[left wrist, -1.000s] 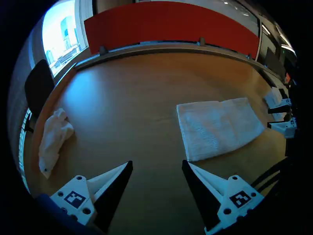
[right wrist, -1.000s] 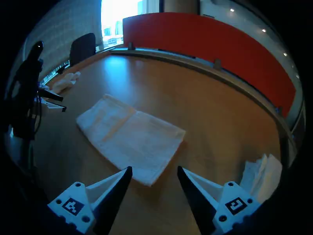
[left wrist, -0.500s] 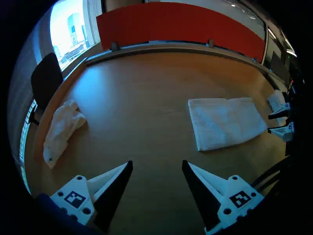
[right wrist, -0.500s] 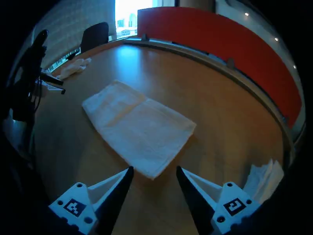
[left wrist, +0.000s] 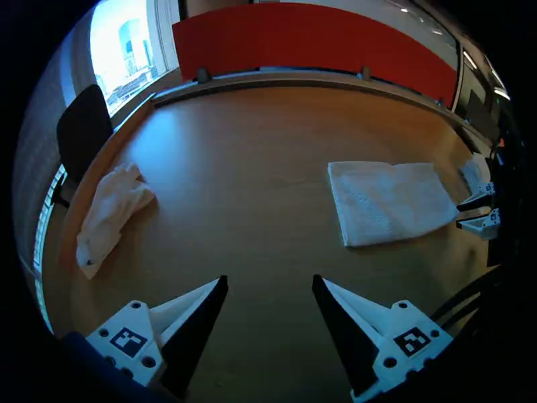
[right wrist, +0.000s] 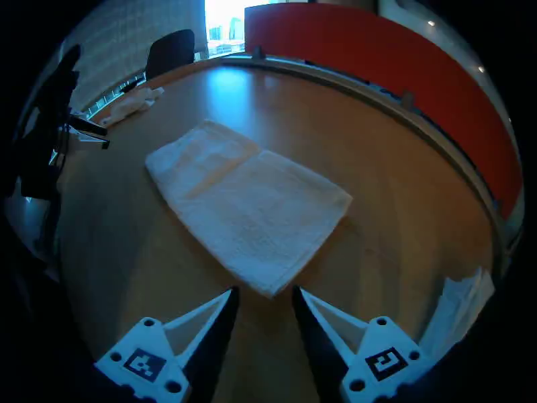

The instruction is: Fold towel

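**1. Right gripper** [right wrist: 264,293]. Jaws partly apart with a narrow gap and nothing pinched. The near corner of the towel [right wrist: 248,205] lies at the mouth of that gap, at 6 o'clock in the right gripper view. Whether a fingertip touches the cloth cannot be told. Judged purpose: lined up on the corner, ready to take it for a further fold.

**2. Left gripper** [left wrist: 268,282]. Jaws spread wide and empty, with bare table [left wrist: 235,168] between and ahead of them. It is held well back from the work, probably waiting until a second corner needs lifting. It also appears at 9 o'clock in the right gripper view, out past the towel's far end.

**3. Towel.** White, lying flat as a neat rectangle. A step across its width suggests at least one fold is already made.
- Right gripper view: it runs from 6 o'clock up toward 11.
- Left gripper view: it sits at 3 o'clock, well apart from the left gripper.

**4. Crumpled cloth** [left wrist: 107,215]. At 9 o'clock in the left gripper view, near the table's edge and well apart from the towel. Apparently set aside.

**5. White cloth** [right wrist: 463,305]. At 4 o'clock in the right gripper view, by the table's rim.

**6. Surroundings.**
- Chair [left wrist: 80,138] at 10 o'clock.
- Red panel [left wrist: 315,37] at 12 o'clock.
- Window [left wrist: 127,47] at 11 o'clock.
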